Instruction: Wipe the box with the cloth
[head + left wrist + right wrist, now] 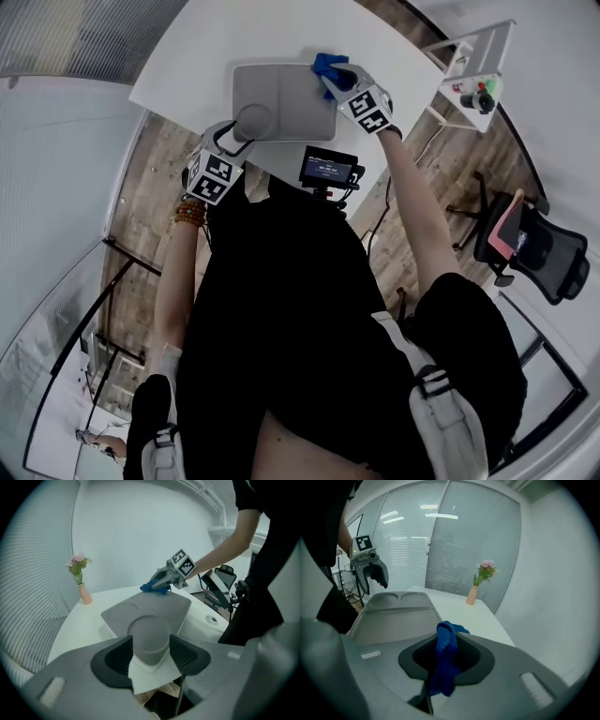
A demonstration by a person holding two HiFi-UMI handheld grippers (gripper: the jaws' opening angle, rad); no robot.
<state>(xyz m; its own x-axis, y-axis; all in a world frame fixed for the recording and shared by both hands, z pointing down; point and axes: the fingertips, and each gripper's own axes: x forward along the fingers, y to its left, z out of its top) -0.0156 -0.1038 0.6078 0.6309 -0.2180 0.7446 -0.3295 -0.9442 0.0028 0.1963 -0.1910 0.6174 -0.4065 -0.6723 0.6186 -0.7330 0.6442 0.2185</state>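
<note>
At the near edge of the table [202, 56], the left gripper [150, 644] has its 2 jaws pinched on the near corner of the grey box [154, 609], either side of a round dish moulded into the top. The box lies flat, close to that table edge. At its far right corner, the right gripper [447, 645] has its jaws pressed together on a fold of the blue cloth [445, 665]. The cloth's tip appears to rest on the box top, and most of it hangs loose behind the jaws. Beyond, well apart from the box, stands a small vase [86, 594] of flowers.

Wiping looks barely begun, as most of the top lies between the 2 grippers. The left grip holds only 1 corner, so a hard sideways stroke could pivot the box or push it off the edge. With so little cloth past the jaws, the bare fingertips may scrape the surface, or drag could pull the cloth free.
</note>
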